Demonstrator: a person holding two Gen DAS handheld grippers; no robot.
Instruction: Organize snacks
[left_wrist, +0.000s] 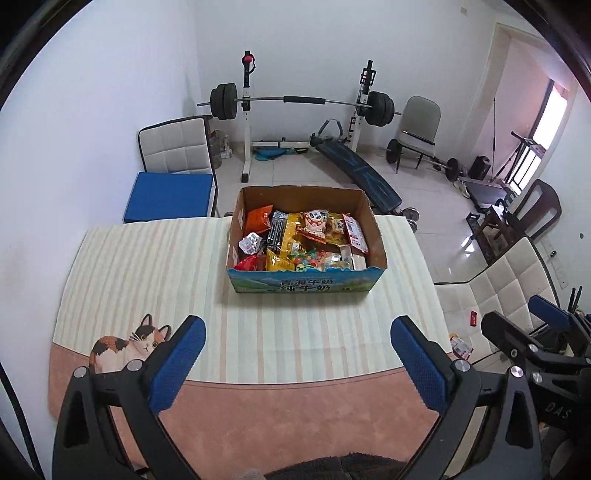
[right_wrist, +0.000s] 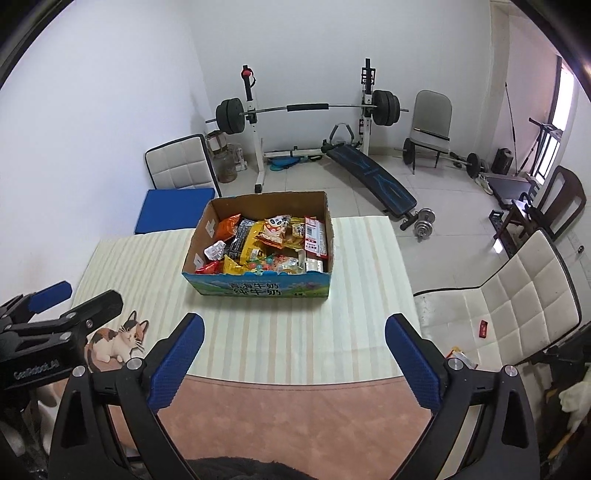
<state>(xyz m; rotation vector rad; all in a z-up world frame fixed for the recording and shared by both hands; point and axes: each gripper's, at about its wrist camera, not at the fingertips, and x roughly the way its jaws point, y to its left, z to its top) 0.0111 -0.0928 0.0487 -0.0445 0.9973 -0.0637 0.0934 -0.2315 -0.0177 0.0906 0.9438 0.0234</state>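
Observation:
A cardboard box with a blue printed front stands on the far part of the table and is filled with several snack packets: orange, yellow, red and a panda-printed one. My left gripper hangs open above the near table, well short of the box, with nothing between its blue pads. My right gripper is likewise open and empty, back from the box. Each gripper also shows at the edge of the other's view.
The table wears a striped cloth with a cat picture and a pink near band. A cream chair at the right has a red packet on its seat. A blue cushion and weight bench lie beyond.

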